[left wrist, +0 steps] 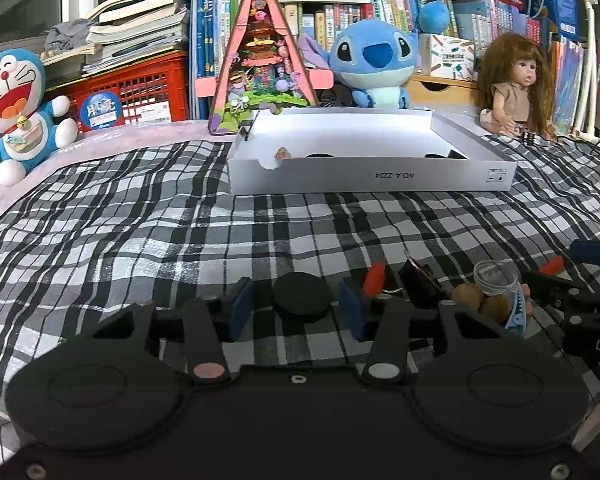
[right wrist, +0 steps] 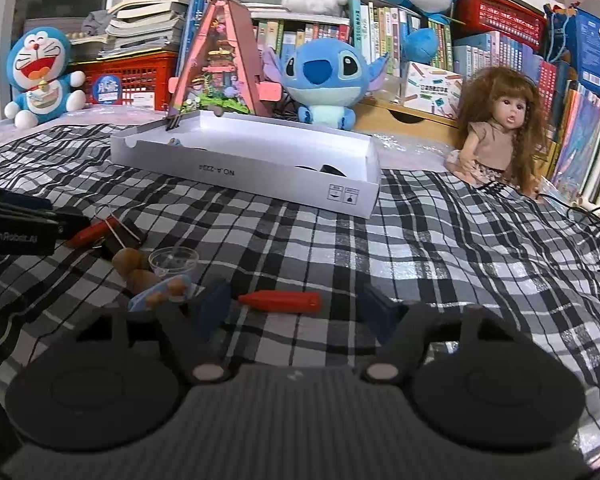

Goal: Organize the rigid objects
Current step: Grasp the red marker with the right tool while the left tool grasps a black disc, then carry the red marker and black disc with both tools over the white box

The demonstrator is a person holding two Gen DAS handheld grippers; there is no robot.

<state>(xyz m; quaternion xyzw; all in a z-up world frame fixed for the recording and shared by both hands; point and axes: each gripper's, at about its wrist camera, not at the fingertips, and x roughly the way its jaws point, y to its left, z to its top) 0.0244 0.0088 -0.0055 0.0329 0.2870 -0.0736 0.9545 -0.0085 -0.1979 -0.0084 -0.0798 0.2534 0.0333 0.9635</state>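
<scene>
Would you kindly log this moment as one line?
left tongs: open around flat black round disc | right tongs: open around red carrot-shaped piece | white cardboard box: beyond

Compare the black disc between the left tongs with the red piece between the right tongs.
The black disc is round and squat; the red piece is long, thin and tapered. The disc nearly fills the left tongs; the red piece lies crosswise with slack in the right tongs. Both rest on the plaid cloth, ungripped.
</scene>
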